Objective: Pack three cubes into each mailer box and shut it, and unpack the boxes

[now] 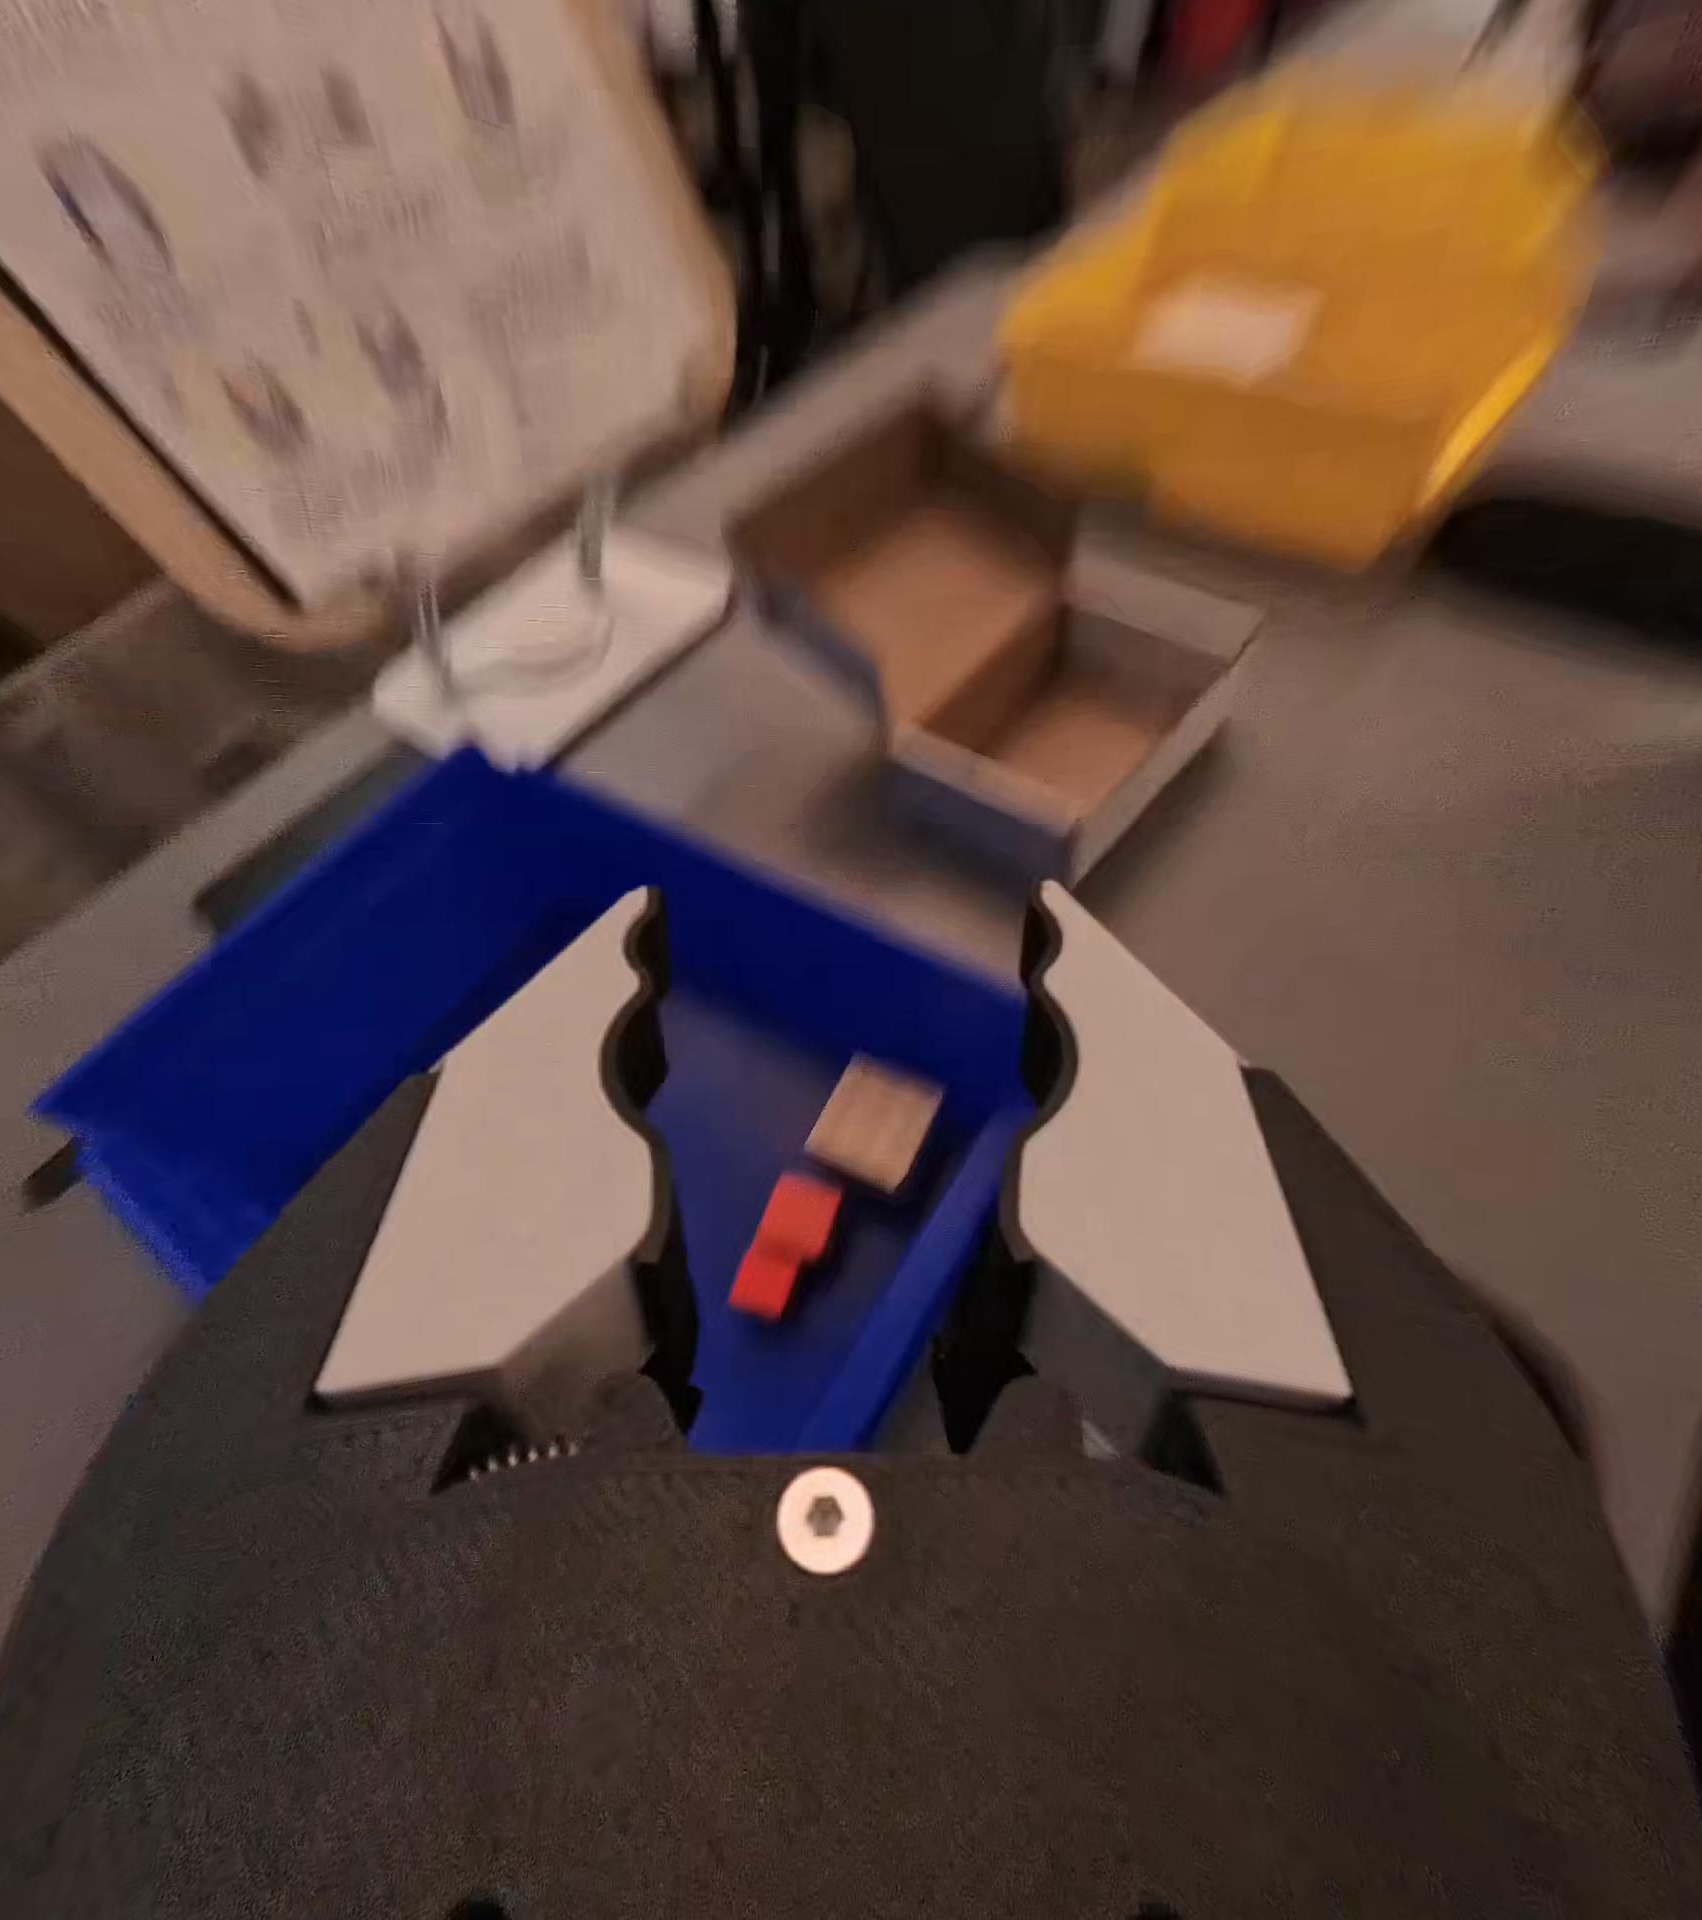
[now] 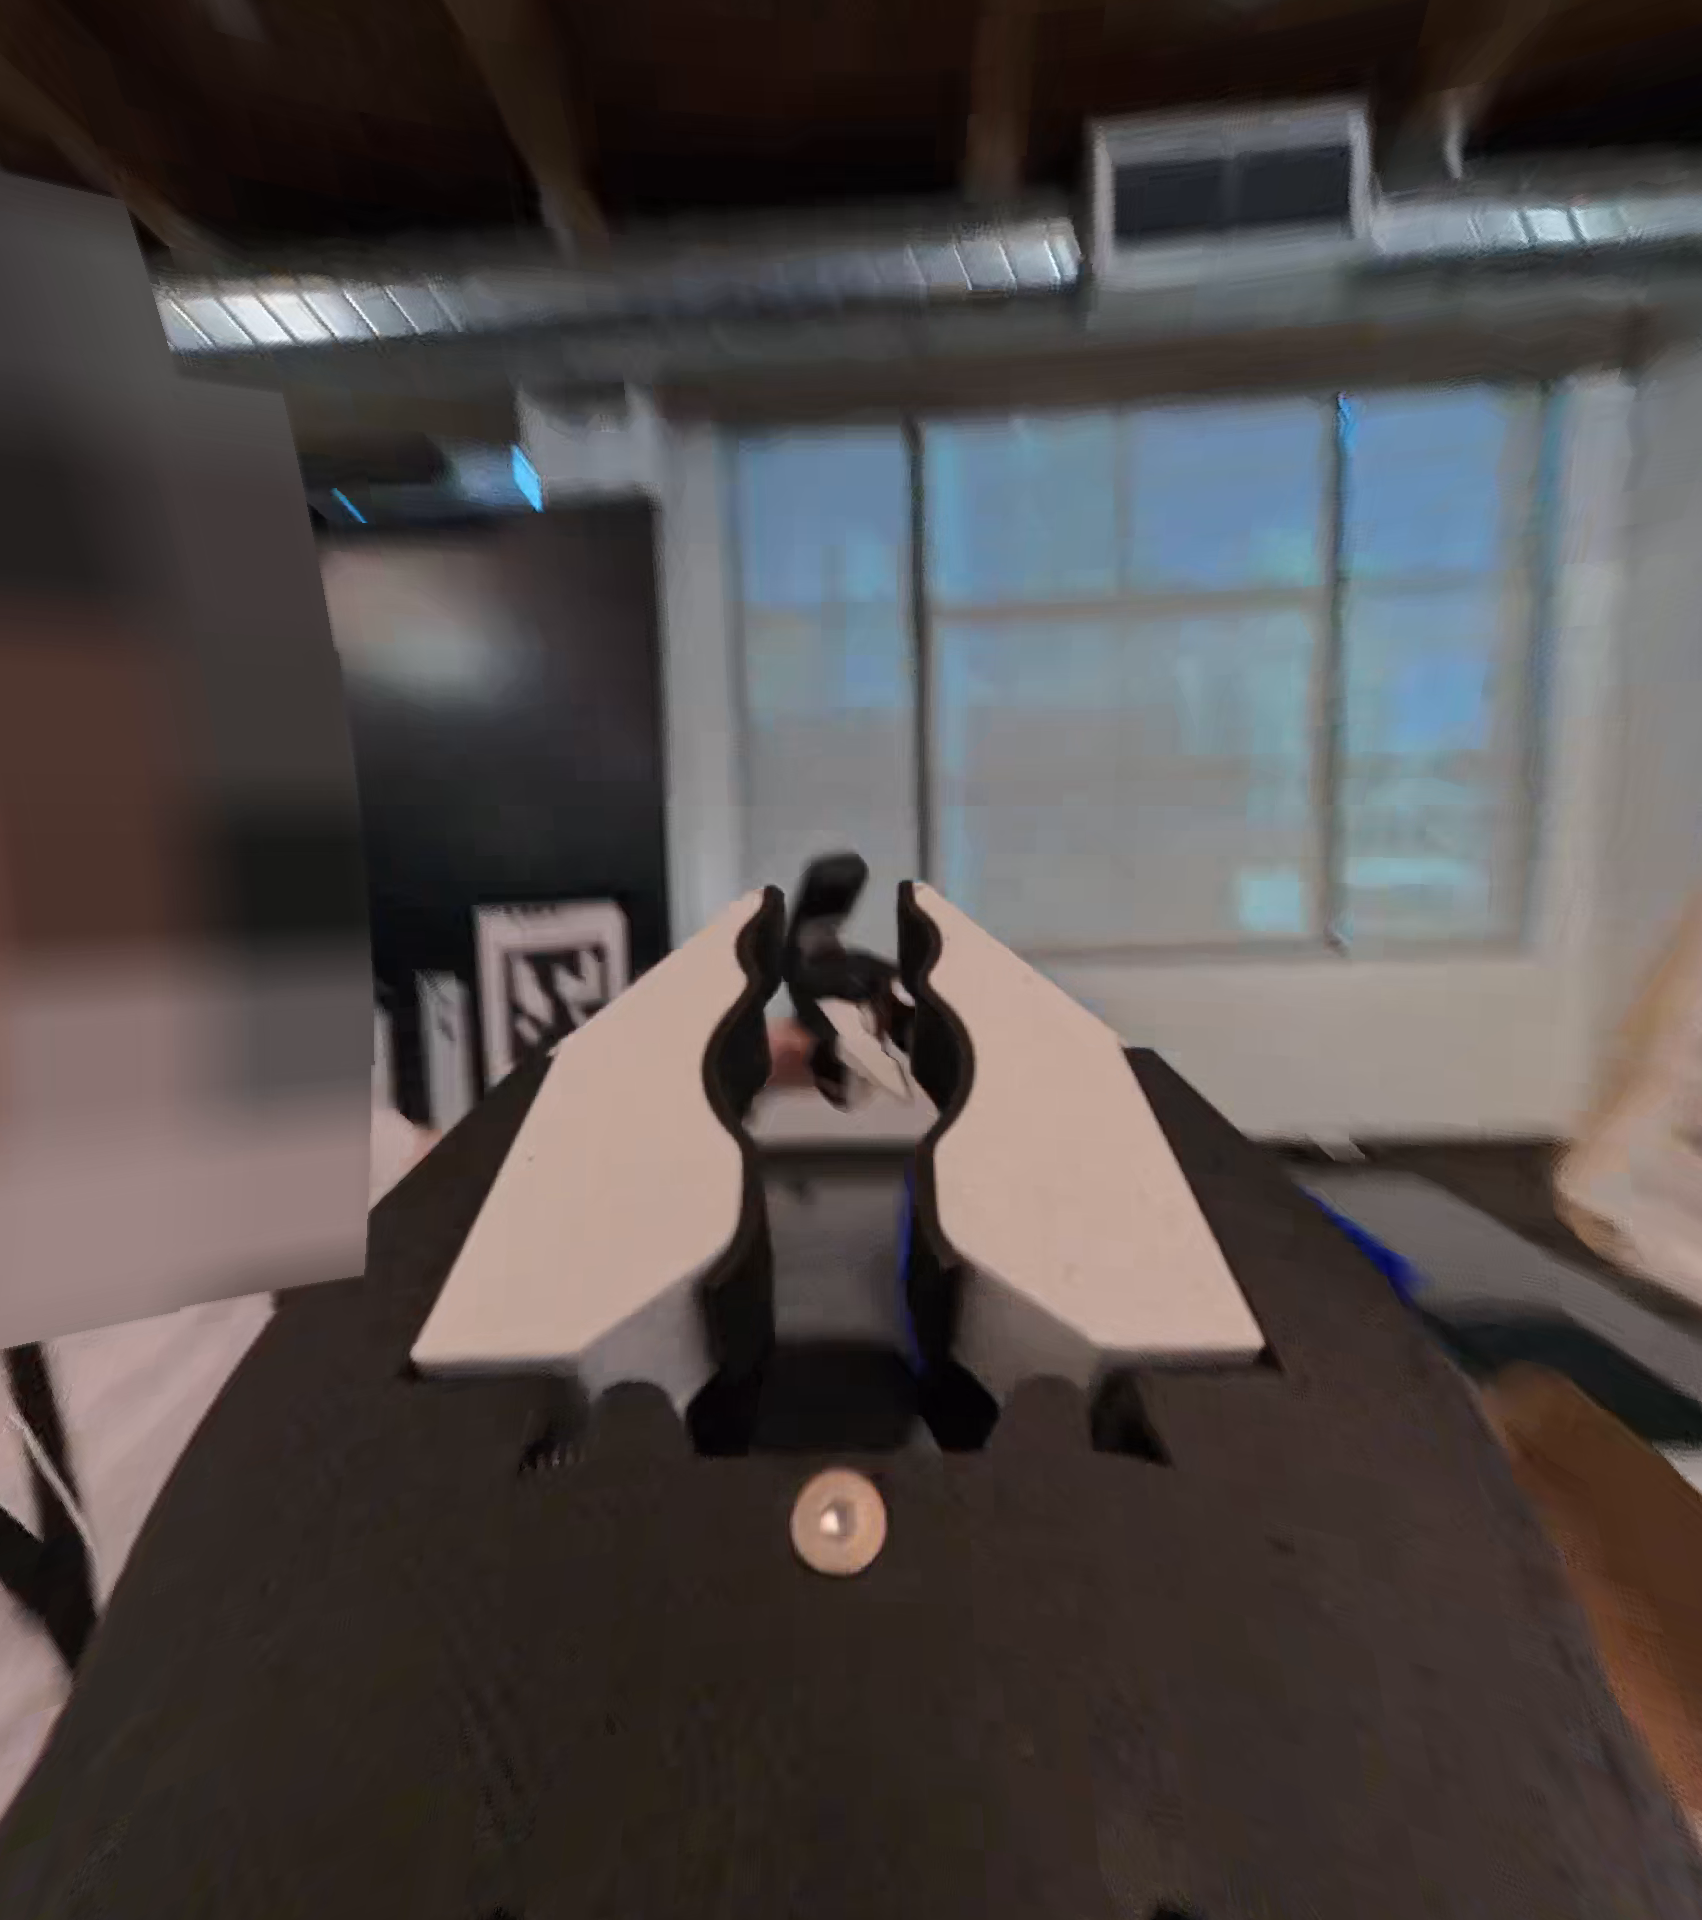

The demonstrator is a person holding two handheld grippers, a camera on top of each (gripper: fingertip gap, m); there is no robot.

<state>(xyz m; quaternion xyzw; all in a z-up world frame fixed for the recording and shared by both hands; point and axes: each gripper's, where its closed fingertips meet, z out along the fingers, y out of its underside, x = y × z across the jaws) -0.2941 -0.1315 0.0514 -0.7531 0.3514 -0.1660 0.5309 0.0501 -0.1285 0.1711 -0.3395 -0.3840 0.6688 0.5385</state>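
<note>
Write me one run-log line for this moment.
left hand-held gripper: open above blue plastic bin | bin: red cube, grey cube | open cardboard mailer box: looks empty | right hand-held gripper: raised, slightly open, empty

Looked down steeply from the left wrist, close over the blue bin (image 1: 473,997) on the tabletop (image 1: 1449,987); faced level from the right wrist toward a far window (image 2: 1127,665), sharing only the blurred printed board (image 1: 307,260).

both views motion-blurred; left dim and warm, right backlit by window (image 2: 1138,675).
</note>
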